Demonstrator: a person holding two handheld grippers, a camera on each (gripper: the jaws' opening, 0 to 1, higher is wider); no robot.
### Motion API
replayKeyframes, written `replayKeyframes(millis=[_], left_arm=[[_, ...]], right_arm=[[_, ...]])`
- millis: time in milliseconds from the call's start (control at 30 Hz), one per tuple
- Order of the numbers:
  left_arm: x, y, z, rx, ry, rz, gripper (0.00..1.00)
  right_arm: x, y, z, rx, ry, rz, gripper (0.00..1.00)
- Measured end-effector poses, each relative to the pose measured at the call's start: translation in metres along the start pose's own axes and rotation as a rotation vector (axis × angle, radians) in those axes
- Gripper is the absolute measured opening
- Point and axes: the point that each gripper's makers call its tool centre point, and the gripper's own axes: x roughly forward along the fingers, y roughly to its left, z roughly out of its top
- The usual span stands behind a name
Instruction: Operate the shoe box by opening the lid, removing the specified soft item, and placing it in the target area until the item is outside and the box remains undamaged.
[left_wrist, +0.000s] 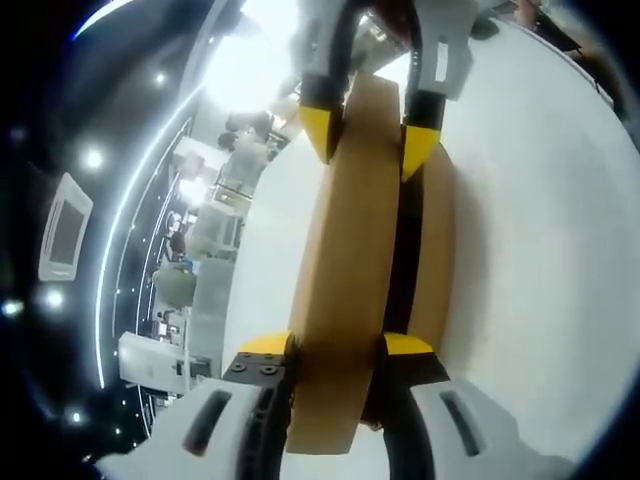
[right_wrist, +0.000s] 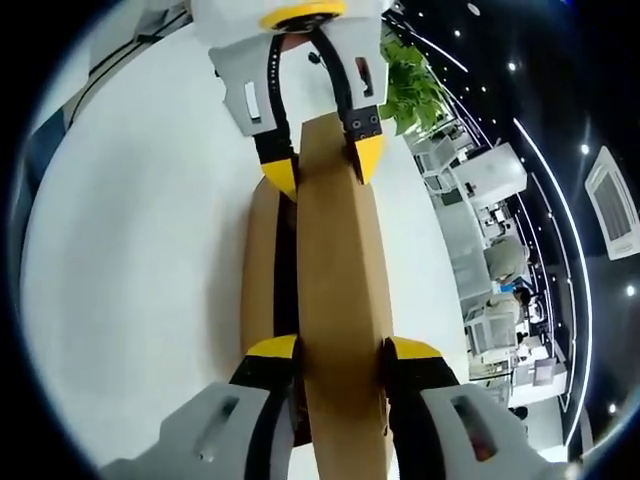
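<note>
Nearest in the left gripper view, the left gripper (left_wrist: 338, 350) is seen clamped on one end of the shoe box lid (left_wrist: 348, 250), its 2 yellow-tipped jaws pressed against the flat brown cardboard. At the lid's far end the right gripper (left_wrist: 370, 135) is closed on it in the same way, so the lid is held from both ends, probably so that it lifts evenly and does not bend. Just beside the lid, across a dark gap, the shoe box (left_wrist: 438, 260) rests on the white table (left_wrist: 540, 250); the lid appears parted from it along this edge. The cardboard is matte, smooth and straight-edged, bowed only by the lens. The box interior is hidden, so the soft item cannot be made out and is judged to be inside. Beyond the table, a green plant (right_wrist: 415, 85) and a dim hall with ceiling lights are seen in the right gripper view.
</note>
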Motion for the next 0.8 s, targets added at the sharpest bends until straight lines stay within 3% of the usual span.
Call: replayKeyframes(millis=[800], left_arm=[[0.0021, 0.0027, -0.0018, -0.006, 0.020, -0.021, 0.32]], right_arm=[[0.0022, -0.0030, 0.0013, 0.029, 0.009, 0.047, 0.32]])
